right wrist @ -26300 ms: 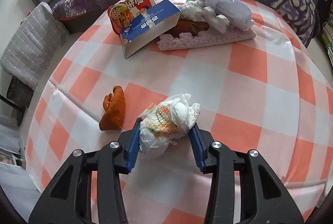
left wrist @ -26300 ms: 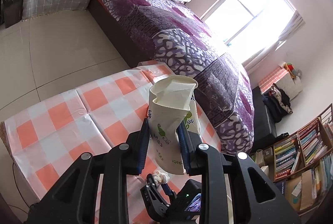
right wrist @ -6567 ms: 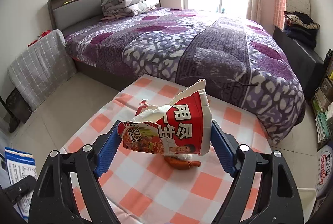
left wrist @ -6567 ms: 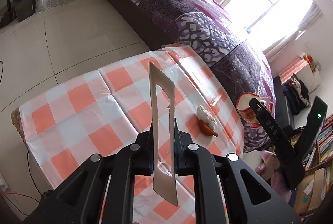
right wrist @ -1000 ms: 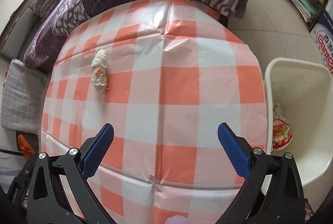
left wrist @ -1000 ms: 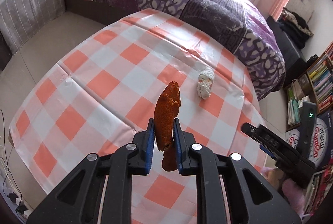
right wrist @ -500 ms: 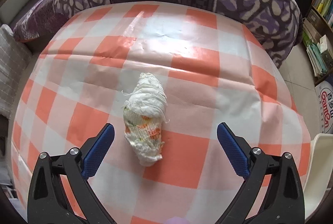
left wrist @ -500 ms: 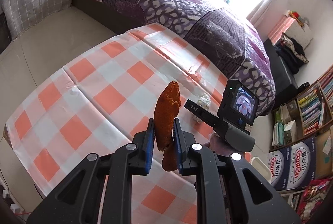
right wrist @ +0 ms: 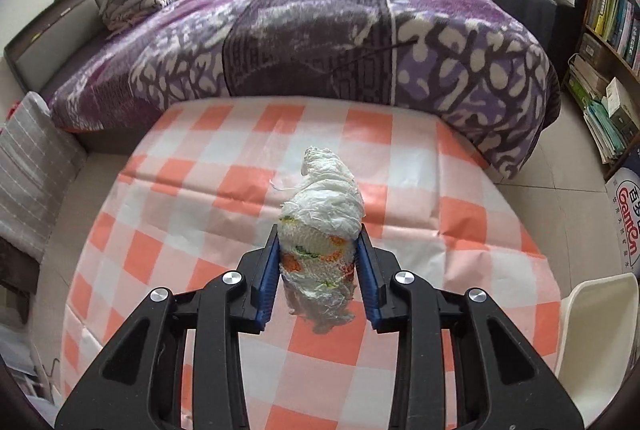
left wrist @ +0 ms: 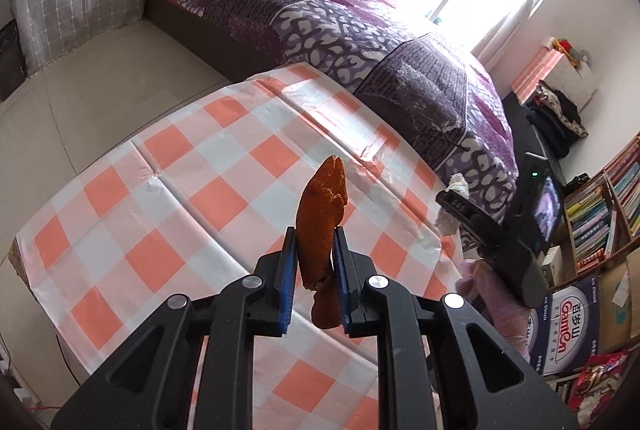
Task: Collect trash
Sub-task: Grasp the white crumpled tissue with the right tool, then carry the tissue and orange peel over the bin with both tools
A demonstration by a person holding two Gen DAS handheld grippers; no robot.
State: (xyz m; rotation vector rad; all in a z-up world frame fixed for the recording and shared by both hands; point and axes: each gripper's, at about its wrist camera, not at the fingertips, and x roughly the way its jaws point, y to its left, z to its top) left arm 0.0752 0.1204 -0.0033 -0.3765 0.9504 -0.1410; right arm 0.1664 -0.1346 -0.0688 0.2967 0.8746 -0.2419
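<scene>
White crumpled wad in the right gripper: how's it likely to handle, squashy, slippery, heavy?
Probably soft: the crumpled wad looks like wrinkled thin film over netting and fills the span between the right gripper pads, which have just closed on it. Likely light, since it juts well past the pads without drooping. The film may be slick, so it could slip if jolted.

orange-white checked tablecloth [right wrist: 460, 222]; purple patterned bedspread [right wrist: 320, 30]; blue fingers [right wrist: 268, 270].

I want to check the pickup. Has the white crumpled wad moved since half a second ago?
Yes. The white crumpled wad lay on the checked tablecloth; now the right hand-held gripper, whose jaws just closed, holds it above the cloth.
</scene>
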